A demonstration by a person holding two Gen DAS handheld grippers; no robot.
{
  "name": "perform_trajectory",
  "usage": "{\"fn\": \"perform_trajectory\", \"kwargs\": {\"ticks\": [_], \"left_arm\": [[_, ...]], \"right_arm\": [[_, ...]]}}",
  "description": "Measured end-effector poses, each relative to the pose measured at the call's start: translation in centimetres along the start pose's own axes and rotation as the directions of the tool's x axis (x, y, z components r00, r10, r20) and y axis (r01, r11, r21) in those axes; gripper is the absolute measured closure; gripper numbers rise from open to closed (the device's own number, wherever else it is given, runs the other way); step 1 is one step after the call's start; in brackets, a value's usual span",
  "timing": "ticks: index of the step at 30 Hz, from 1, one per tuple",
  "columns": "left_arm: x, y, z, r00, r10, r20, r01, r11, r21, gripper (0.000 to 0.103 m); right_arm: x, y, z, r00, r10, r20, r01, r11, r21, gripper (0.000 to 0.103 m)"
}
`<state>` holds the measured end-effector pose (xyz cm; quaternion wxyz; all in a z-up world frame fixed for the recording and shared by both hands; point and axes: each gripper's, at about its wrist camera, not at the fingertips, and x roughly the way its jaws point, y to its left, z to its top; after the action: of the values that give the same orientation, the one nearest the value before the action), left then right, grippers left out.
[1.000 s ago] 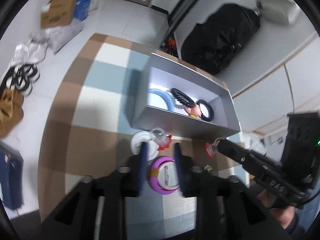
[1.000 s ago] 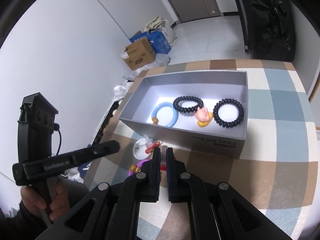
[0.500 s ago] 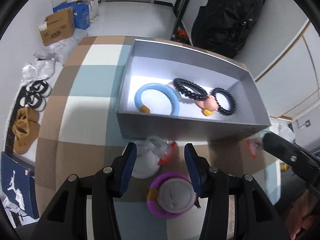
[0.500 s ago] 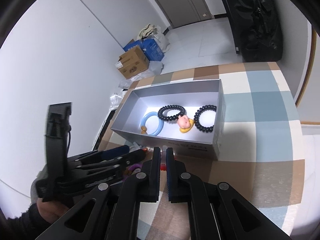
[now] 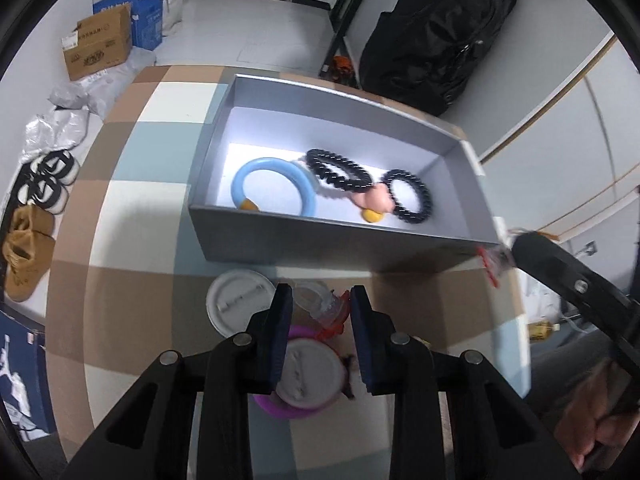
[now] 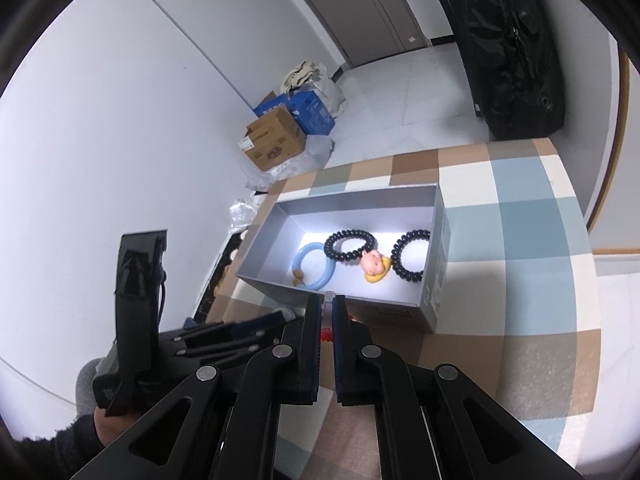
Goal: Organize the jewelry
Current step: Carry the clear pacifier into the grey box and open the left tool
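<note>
An open grey box (image 5: pixel 320 236) holds a blue ring (image 5: pixel 274 190), two black bead bracelets (image 5: pixel 338 170) and a small doll-head charm (image 5: pixel 374 200). In front of it lie a white round badge (image 5: pixel 236 306), a clear and red trinket (image 5: pixel 320 304) and a purple ring with a white disc (image 5: pixel 308 376). My left gripper (image 5: pixel 320 300) straddles the clear and red trinket with its jaws closing; no clear press shows. My right gripper (image 6: pixel 327 304) is shut on a small red and clear piece (image 6: pixel 326 334), held near the box's front right corner (image 5: pixel 494 260).
The box stands on a checked brown, blue and white tabletop (image 6: pixel 520 320). On the floor beyond are cardboard boxes (image 5: pixel 100 46), shoes (image 5: pixel 44 184) and a black bag (image 5: pixel 440 32). A person's hand (image 6: pixel 108 412) holds the left gripper.
My left gripper moved forward off the purple ring to the clear and red trinket; its jaws widened, then narrowed. My right gripper rose and drew back with its red piece.
</note>
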<state>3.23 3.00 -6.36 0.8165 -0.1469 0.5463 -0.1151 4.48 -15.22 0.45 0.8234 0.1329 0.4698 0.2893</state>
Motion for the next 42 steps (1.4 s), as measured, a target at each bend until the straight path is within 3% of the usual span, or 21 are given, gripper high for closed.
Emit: {"fn": "perform_trajectory", "kwargs": {"ticks": [7, 12, 22, 29, 31, 33, 38, 40, 42], "left_arm": [[-2.9, -0.8, 0.6, 0.990, -0.110, 0.091, 0.110, 0.994, -0.003, 0.079], [-4.3, -1.4, 2.2, 0.967, -0.181, 0.177, 0.184, 0.983, 0.001, 0.079], [-2.2, -2.8, 6.0, 0.969, -0.126, 0.211, 0.121, 0.992, 0.038, 0.079], [-1.5, -2.6, 7.0, 0.970, -0.157, 0.184, 0.152, 0.987, 0.042, 0.075], [-1.5, -2.5, 7.2, 0.974, -0.145, 0.176, 0.140, 0.989, 0.042, 0.052], [-1.9, -2.3, 7.0, 0.966, -0.160, 0.201, 0.154, 0.987, 0.044, 0.048], [-2.6, -1.4, 6.7, 0.967, -0.143, 0.210, 0.143, 0.990, 0.017, 0.043], [-2.8, -1.0, 6.4, 0.969, -0.118, 0.219, 0.120, 0.993, 0.008, 0.037], [-3.0, -0.7, 6.1, 0.970, -0.087, 0.225, 0.089, 0.996, 0.000, 0.032]], "right_arm": [[-0.3, 0.6, 0.8, 1.000, 0.016, 0.024, -0.016, 1.000, -0.010, 0.098], [-0.3, 0.5, 1.8, 0.999, 0.018, 0.048, -0.018, 1.000, 0.001, 0.098], [1.5, -0.3, 4.4, 0.998, 0.015, 0.060, -0.016, 1.000, 0.024, 0.098], [2.9, -1.8, 5.7, 0.998, -0.012, 0.065, 0.008, 0.998, 0.057, 0.095], [2.8, -2.2, 5.9, 0.997, -0.022, 0.076, 0.017, 0.998, 0.064, 0.088], [2.4, -2.6, 6.0, 0.995, -0.022, 0.097, 0.014, 0.997, 0.078, 0.062], [1.9, -3.2, 6.0, 0.993, -0.035, 0.117, 0.025, 0.996, 0.089, 0.032], [1.9, -3.1, 5.8, 0.993, -0.039, 0.107, 0.030, 0.996, 0.082, 0.029], [1.9, -2.8, 5.4, 0.994, -0.046, 0.101, 0.038, 0.997, 0.071, 0.017]]}}
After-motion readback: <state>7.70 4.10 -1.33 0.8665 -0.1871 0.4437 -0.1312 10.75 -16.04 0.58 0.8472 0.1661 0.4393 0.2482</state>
